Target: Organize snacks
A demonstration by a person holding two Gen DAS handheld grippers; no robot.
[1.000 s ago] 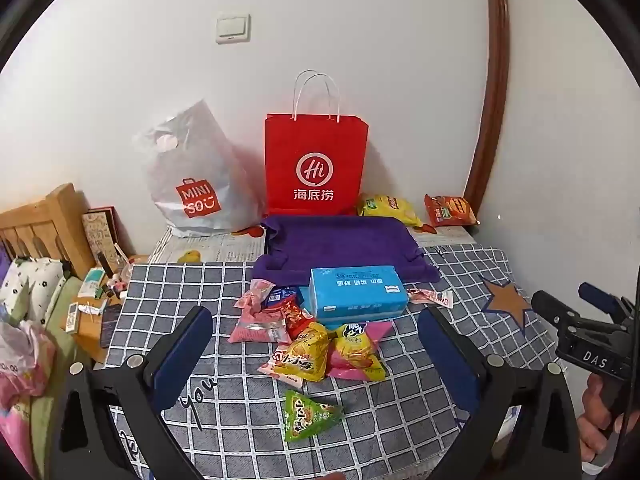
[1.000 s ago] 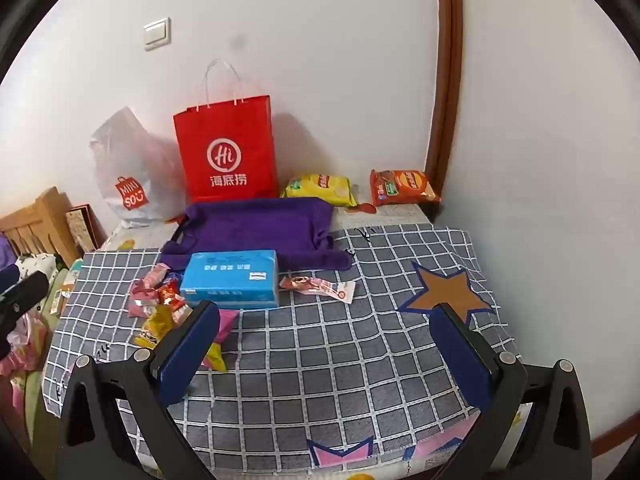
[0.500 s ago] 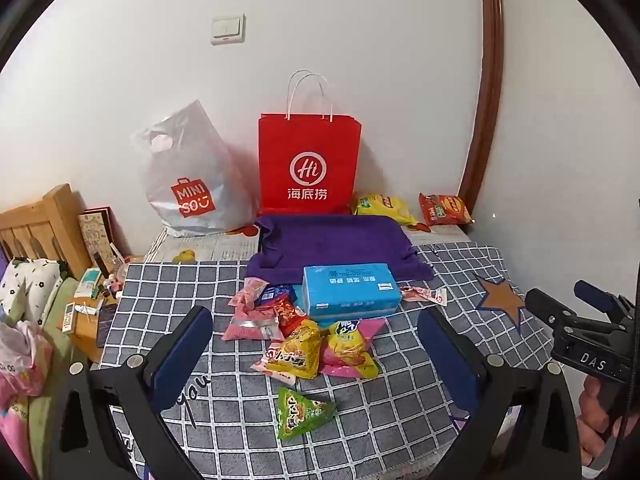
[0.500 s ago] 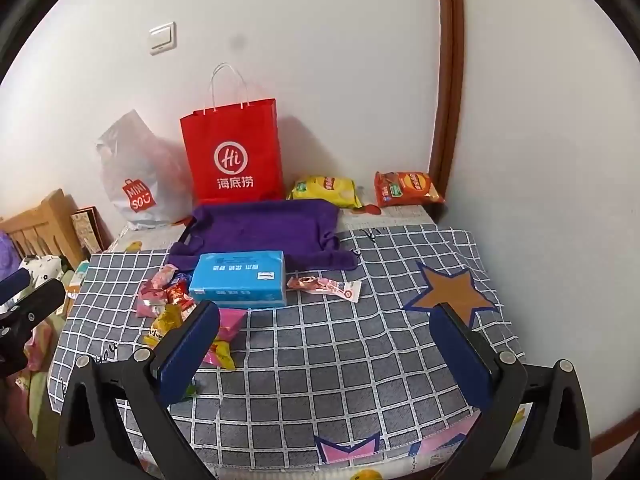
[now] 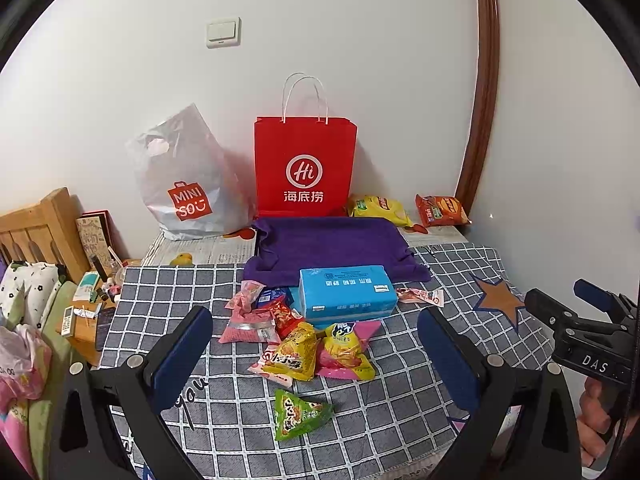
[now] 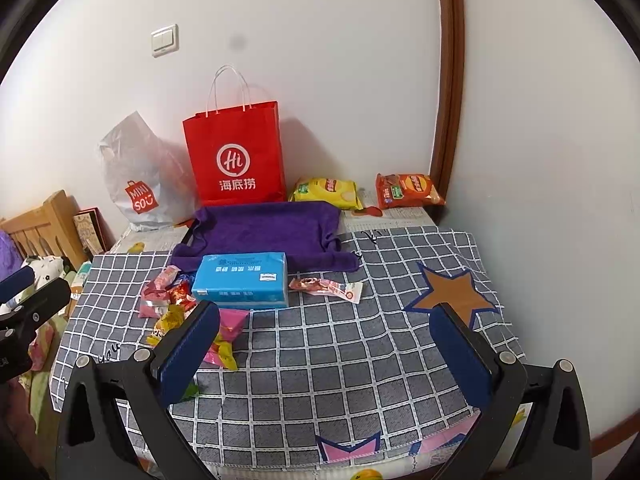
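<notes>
Above checked tablecloth [image 5: 168,292], both jaws spread.

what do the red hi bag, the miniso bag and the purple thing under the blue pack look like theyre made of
Red bag: seemingly paper, matte, with crisp flat sides, standing upright on its own, thin white cord handles.
Miniso bag: likely thin plastic film, glossy and crinkled, with a die-cut handle hole.
Purple cloth: soft fabric, probably a towel or fleece; fuzzy, light-absorbing surface, limp folded edges. The exact fibre can't be told.
</notes>
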